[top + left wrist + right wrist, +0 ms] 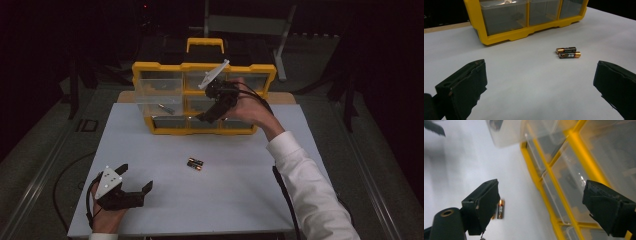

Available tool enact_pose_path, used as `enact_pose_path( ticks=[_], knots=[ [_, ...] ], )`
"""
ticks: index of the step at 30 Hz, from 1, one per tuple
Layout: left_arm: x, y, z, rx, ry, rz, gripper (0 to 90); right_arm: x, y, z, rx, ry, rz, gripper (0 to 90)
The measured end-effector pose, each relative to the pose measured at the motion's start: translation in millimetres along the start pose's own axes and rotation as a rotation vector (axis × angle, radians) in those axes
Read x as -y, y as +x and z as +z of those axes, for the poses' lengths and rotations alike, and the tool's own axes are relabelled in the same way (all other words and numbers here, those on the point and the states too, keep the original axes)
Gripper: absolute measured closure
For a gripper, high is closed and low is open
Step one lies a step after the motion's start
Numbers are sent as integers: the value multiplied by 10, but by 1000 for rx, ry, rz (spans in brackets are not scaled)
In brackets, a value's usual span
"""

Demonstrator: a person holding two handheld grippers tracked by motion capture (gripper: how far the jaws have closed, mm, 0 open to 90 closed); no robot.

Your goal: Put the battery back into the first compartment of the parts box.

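Black left gripper (134, 180) sits at the near-left corner of the white table (150, 215), held in a hand (107, 220), jaws spread wide with nothing between them. Left gripper view: same gripper (540, 82) with both jaws far apart, bare tabletop (524, 87) between, two batteries (568, 52) ahead and slightly right of centre, well apart from the jaws.

Mid-table: the batteries (195, 164) lie side by side, touching, black-and-copper, on the bare surface, near the front of the organizer but apart from it.

Behind them stands the yellow organizer box (150, 66) upright at the far edge, with clear drawers in a grid. The upper-left drawer (159, 102) is pulled out toward the person; a small dark item (166, 108) lies in it, too small to identify.

Right side: the right gripper (206, 117) is up against the organizer's front, around the middle drawers, tilted down-left, held by a hand (250, 107) with a white sleeve (310, 190). Right gripper view: jaws of this gripper (541, 202) wide apart and holding nothing, yellow frame (579, 152) and clear drawer fronts (564, 195) close behind them, the batteries (501, 212) partly hidden behind one jaw. Contact with a drawer can't be told.
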State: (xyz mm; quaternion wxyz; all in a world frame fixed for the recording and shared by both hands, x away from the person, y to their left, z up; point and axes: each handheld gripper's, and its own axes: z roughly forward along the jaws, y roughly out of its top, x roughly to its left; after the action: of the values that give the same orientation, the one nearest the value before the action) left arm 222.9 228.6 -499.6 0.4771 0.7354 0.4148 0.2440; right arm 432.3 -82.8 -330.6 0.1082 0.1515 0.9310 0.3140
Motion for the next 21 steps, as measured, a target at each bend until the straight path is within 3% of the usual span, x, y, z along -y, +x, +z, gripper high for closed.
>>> enact_pose_path(
  ticks=[4,13,21],
  knots=[
    [0,1,-1,2,-1,-1,0,77,45,122,5,28,-21,135],
    [1,1,3,1,0,1,0,298,90,394,-44,84,-12,136],
    [1,-4,7,2,1,2,0,477,144,655,-51,159,-18,139]
  ],
)
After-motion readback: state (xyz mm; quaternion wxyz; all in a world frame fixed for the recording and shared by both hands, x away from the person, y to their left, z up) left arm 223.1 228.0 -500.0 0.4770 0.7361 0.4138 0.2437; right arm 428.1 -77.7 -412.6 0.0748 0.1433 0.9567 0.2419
